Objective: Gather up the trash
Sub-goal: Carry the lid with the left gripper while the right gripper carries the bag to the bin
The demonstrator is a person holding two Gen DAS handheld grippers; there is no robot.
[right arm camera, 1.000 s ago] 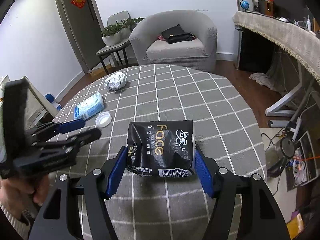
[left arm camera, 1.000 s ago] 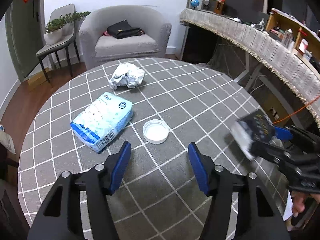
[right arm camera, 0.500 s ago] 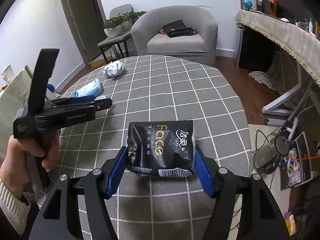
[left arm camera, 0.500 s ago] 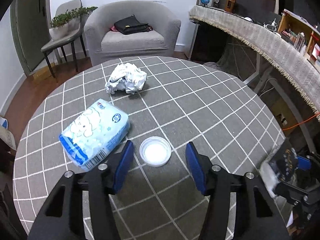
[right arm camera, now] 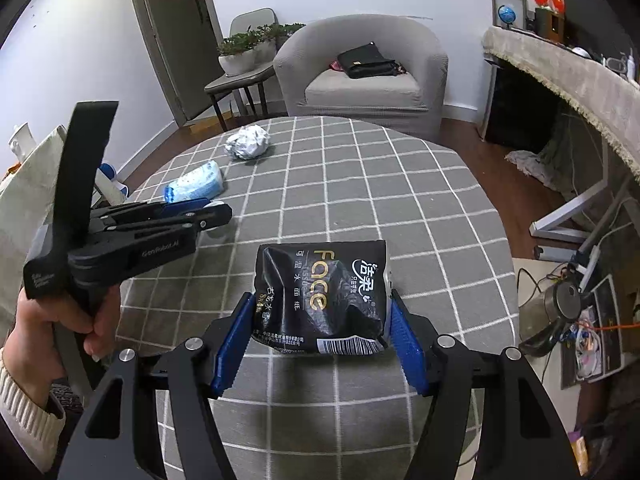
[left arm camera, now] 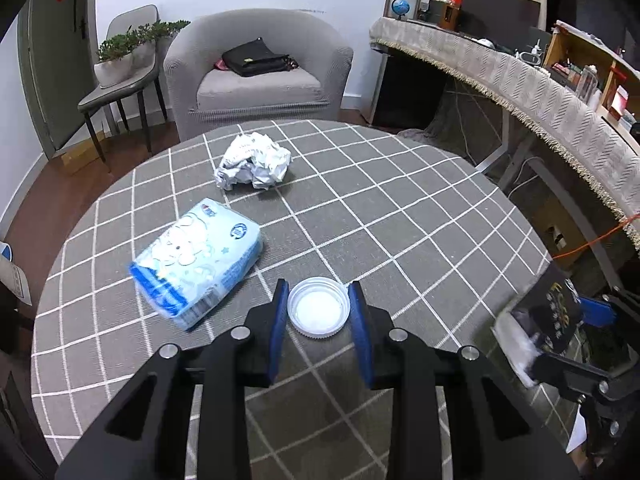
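Note:
A white plastic lid (left arm camera: 318,312) lies on the round grey checked table (left arm camera: 400,220). My left gripper (left arm camera: 319,309) has closed around it, its blue pads touching both sides of the lid. A light blue tissue pack (left arm camera: 196,268) lies just left of it, and a crumpled paper ball (left arm camera: 253,166) lies farther back. My right gripper (right arm camera: 322,336) is shut on a black tissue pack (right arm camera: 322,296) and holds it above the table's near right edge. The left gripper also shows in the right wrist view (right arm camera: 208,210), low over the table.
A grey armchair (left arm camera: 256,72) with a black bag stands behind the table. A chair with a plant (left arm camera: 120,72) stands at the left. A long cloth-covered counter (left arm camera: 520,88) runs along the right. A white bag (right arm camera: 24,184) stands left of the table.
My left gripper has moved forward and down to the white lid and narrowed its fingers onto it. My right gripper keeps hold of the black pack and has drawn back to the right.

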